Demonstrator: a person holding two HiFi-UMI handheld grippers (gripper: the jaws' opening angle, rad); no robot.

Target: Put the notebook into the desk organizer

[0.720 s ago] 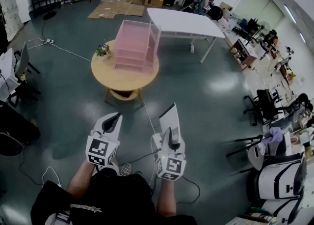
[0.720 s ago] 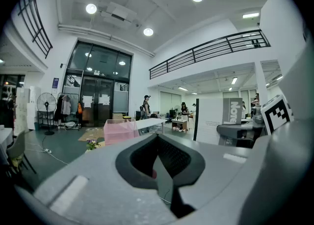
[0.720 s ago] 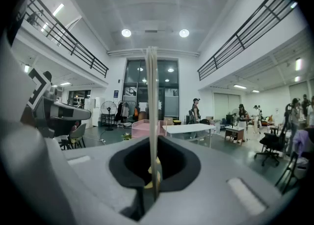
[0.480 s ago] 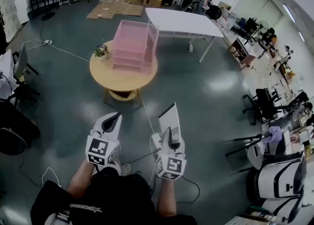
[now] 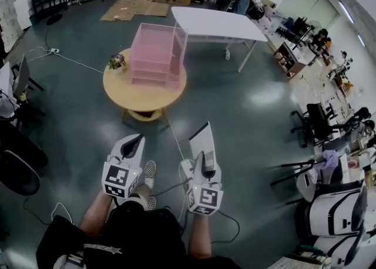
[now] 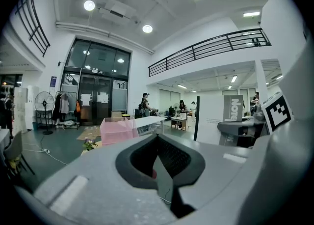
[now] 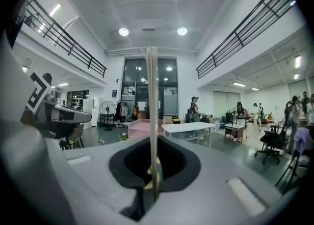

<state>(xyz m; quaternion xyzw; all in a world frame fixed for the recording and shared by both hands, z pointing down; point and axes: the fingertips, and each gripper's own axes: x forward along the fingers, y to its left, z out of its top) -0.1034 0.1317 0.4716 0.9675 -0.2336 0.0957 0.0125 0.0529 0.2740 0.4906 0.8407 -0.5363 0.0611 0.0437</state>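
Upper centre: desk organizer [image 5: 154,55] on round table [image 5: 141,94], plant [image 5: 116,61] at its left. Lower centre: notebook [image 5: 203,143] right of left gripper [image 5: 134,144].

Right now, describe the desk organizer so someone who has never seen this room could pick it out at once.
Look to the round wooden table in front of the long white table. The desk organizer stands on its far side, right of a small flowering plant. It is a pink see-through stack of open trays, the only pink thing there.
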